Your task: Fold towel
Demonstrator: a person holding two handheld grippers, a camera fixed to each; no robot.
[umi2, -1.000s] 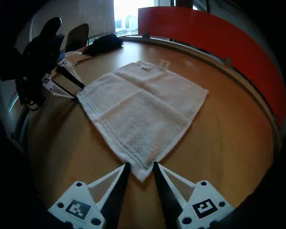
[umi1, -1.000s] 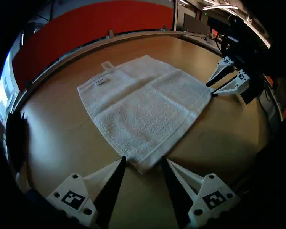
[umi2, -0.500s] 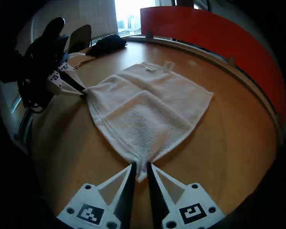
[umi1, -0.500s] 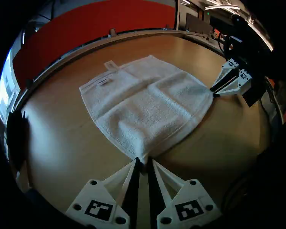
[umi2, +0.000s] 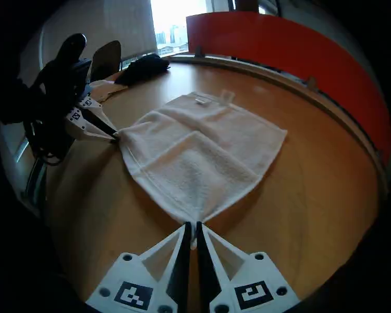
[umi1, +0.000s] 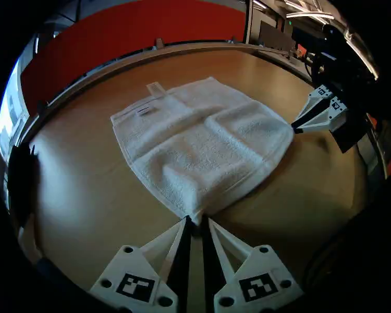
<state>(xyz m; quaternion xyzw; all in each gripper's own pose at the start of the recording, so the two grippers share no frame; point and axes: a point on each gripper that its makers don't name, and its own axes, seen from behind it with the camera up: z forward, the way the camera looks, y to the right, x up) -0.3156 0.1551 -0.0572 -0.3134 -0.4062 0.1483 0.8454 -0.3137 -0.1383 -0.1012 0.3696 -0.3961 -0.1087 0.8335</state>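
Left gripper view: white towel (umi1: 200, 141) spread on the wooden counter (umi1: 81, 188).
We note the left gripper (umi1: 195, 221) fingers clamped on its near corner, and the right gripper (umi2: 192, 227) fingers clamped on the neighbouring corner.

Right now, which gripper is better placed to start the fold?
Right, narrowly. The right gripper is shut tight on its towel corner, jaws nearly touching; the left gripper pinches the neighbouring corner with a wider gap. Both hold one edge, so lifting together seems best.

Left gripper (umi1: 195, 223) pinching towel (umi1: 200, 146) corner; right gripper (umi1: 294, 127) pinching far corner.
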